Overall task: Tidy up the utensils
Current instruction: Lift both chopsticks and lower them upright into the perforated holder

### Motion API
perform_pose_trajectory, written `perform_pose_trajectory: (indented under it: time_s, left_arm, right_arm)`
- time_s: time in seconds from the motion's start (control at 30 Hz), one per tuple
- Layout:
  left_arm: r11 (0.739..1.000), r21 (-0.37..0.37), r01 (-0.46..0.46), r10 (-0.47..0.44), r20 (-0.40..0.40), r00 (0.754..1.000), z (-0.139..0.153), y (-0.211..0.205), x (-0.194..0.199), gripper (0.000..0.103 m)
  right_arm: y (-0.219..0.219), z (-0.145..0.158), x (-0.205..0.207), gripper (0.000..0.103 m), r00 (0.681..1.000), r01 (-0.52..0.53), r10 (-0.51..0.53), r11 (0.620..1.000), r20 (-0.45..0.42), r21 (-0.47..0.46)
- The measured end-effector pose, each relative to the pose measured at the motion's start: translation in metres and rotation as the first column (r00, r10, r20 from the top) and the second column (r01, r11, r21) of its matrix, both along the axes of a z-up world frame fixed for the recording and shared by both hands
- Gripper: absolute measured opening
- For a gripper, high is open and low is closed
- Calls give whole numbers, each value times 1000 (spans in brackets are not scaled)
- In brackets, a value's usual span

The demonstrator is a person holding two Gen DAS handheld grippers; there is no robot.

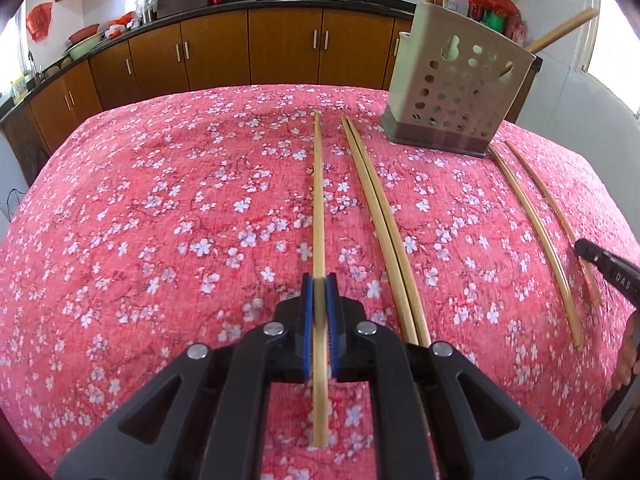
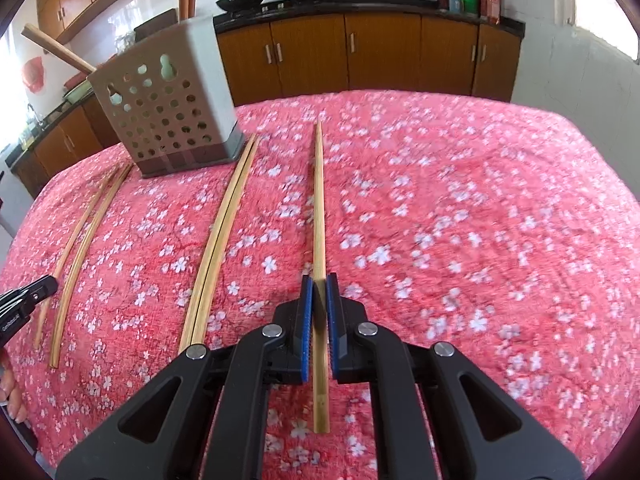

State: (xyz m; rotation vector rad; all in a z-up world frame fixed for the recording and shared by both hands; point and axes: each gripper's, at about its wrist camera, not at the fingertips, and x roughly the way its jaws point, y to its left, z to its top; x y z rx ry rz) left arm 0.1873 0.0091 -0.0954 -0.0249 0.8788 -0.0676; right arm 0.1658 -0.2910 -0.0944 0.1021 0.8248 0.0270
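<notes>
Daylight, bright and even in both wrist views. Strongest light enters from a window at the right edge of the left wrist view [image 1: 618, 36], blown out to white; similar overexposed patch at upper right of the right wrist view. White tiled wall [image 2: 132, 4] shows soft glare.

Shadows faint and short on the red tablecloth with white blossoms [image 1: 160, 220].

Heavy fisheye bending: brown wooden cabinets [image 1: 280, 48] curve, the tabletop bulges, dark vignette fills the corners.

Motion blur smears the blossoms at right in the right wrist view [image 2: 500, 240] and the pale bamboo chopstick between the left jaws [image 1: 319, 200]. Elsewhere sharp.
</notes>
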Motion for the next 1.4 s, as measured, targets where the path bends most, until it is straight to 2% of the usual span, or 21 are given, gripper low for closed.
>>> perform_pose_trajectory:
  time_s: [0.2, 0.33, 0.47, 0.67, 0.83, 1.0, 1.13, 1.3, 1.4]
  left_arm:
    - [1000, -23, -6, 9, 124, 992, 50, 7, -8, 8]
    - [998, -62, -26, 40, 227, 973, 96, 15, -8, 8]
    - [997, -71, -31, 51, 295, 954, 127, 22, -6, 8]
    - [997, -73, -9, 33, 330, 943, 151, 22, -7, 8]
    - [994, -95, 46, -9, 354, 935, 176, 20, -18, 8]
    - [987, -100, 124, -75, 391, 917, 205, 4, -28, 8]
    - [979, -107, 173, -107, 454, 885, 232, -13, -31, 8]
    - [975, -122, 184, -96, 515, 852, 256, -26, -14, 8]
    - [977, -113, 183, -102, 509, 855, 255, -38, 7, 8]
  right_arm:
    - [3, 53, -14, 8, 986, 7, -3, 1000, 166, -25]
    - [4, 94, -17, 8, 961, 17, -9, 999, 278, -27]
    - [4, 116, -18, 8, 942, 26, -17, 999, 336, -23]
    - [3, 135, -22, 8, 928, 16, -14, 1000, 373, -2]
    - [-2, 169, -31, 8, 903, -40, 13, 998, 430, 55]
    - [5, 211, -40, 8, 857, -110, 40, 988, 514, 106]
    - [17, 238, -39, 8, 810, -145, 56, 984, 583, 108]
    - [32, 249, -23, 8, 779, -150, 64, 985, 623, 86]
    - [41, 247, -7, 8, 781, -148, 68, 986, 621, 78]
